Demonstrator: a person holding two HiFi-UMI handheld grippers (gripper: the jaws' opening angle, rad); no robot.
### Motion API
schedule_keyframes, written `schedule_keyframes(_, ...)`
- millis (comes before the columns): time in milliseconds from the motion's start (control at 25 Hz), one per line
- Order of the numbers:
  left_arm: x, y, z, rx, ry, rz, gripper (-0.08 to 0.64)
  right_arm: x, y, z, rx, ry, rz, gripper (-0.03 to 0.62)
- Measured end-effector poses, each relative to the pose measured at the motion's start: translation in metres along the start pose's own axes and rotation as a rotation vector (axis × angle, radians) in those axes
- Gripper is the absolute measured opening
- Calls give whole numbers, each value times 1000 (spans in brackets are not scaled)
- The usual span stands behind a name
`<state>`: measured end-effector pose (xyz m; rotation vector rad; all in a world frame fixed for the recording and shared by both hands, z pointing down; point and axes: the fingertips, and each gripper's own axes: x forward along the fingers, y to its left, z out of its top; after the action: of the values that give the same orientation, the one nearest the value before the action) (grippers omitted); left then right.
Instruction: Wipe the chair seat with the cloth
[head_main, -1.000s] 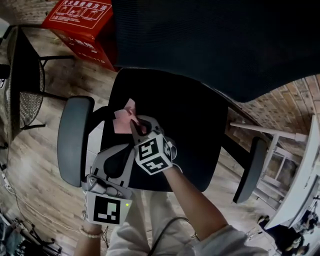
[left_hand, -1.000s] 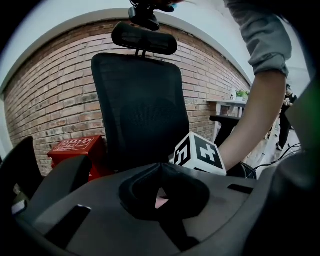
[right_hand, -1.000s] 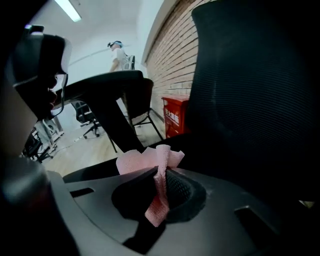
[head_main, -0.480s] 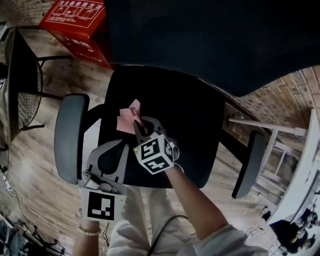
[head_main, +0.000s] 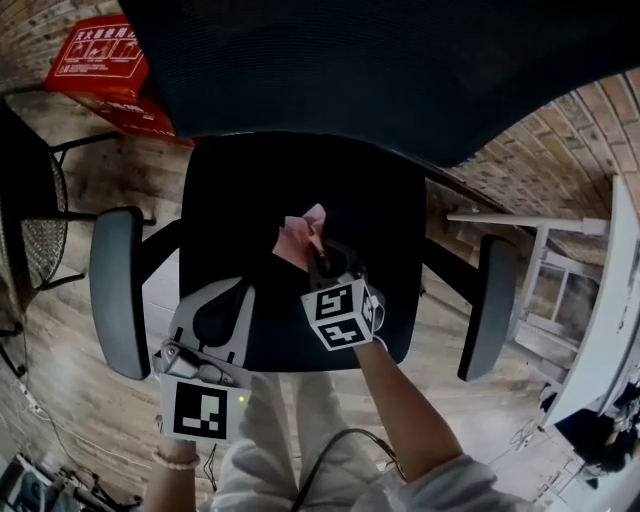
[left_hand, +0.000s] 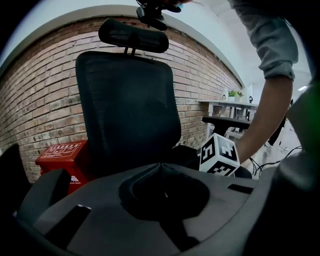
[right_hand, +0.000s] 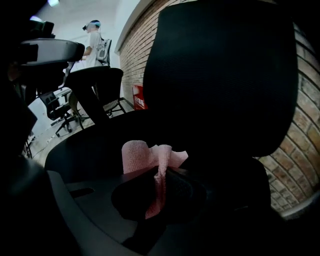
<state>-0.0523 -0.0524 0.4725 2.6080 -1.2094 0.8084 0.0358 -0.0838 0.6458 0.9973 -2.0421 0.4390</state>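
We grip the cloth (head_main: 301, 236) in the right tongs (head_main: 320, 262), over the seat (head_main: 250, 190) middle. Left tongs (left_hand: 160, 169) closed, empty, near the front edge. We judge wiping under way; coverage cannot be told

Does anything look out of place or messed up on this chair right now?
Nothing looks spilled or damaged. The one oddity is that the pink cloth is crumpled into a wad in the right gripper over the seat, not spread flat.
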Motion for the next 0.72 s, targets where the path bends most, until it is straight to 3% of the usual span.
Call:
schedule_keyframes(440,24,-21,23,73,-20,-98,18,-70,-91,-80,206,79,-303,55)
schedule_keyframes(720,26,-31,33,103,-31,-145,18,-116,-109,-126,334,131,-442,55)
